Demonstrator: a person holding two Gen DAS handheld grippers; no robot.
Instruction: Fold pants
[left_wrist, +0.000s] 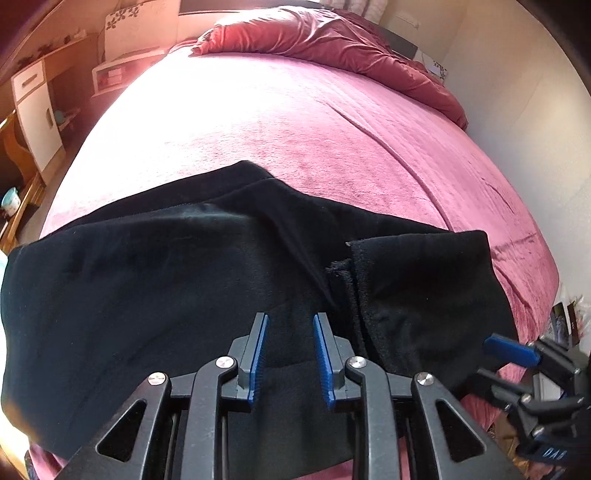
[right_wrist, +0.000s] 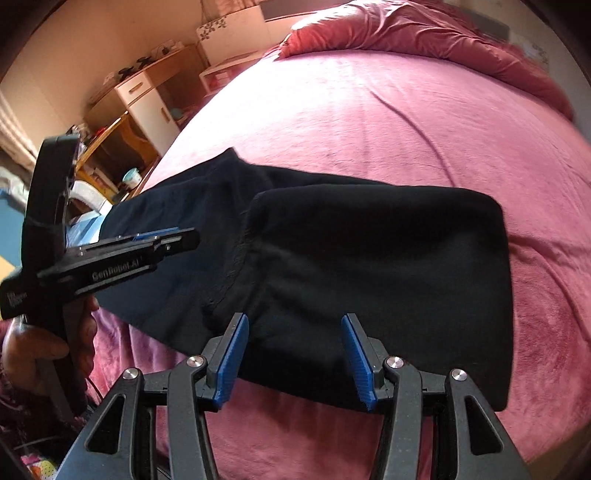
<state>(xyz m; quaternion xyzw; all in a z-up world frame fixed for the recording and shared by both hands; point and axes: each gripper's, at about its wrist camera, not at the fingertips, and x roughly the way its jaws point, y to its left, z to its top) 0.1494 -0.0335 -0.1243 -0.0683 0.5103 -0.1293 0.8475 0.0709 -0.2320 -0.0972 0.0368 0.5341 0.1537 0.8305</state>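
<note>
Black pants (left_wrist: 166, 280) lie across the near edge of a pink bed (left_wrist: 295, 122), partly folded, with one end doubled over on the right (right_wrist: 388, 266). My left gripper (left_wrist: 290, 325) hovers open just above the cloth near the fold's raw edge, holding nothing. My right gripper (right_wrist: 293, 325) is open wide over the near edge of the folded part, holding nothing. The right gripper also shows at the right edge of the left wrist view (left_wrist: 513, 350), and the left gripper at the left of the right wrist view (right_wrist: 170, 240).
A crumpled red duvet (left_wrist: 332, 40) lies at the bed's far end. White and wooden furniture (left_wrist: 37, 110) stands left of the bed. A wall runs along the right side. The pink bedspread (right_wrist: 406, 122) stretches beyond the pants.
</note>
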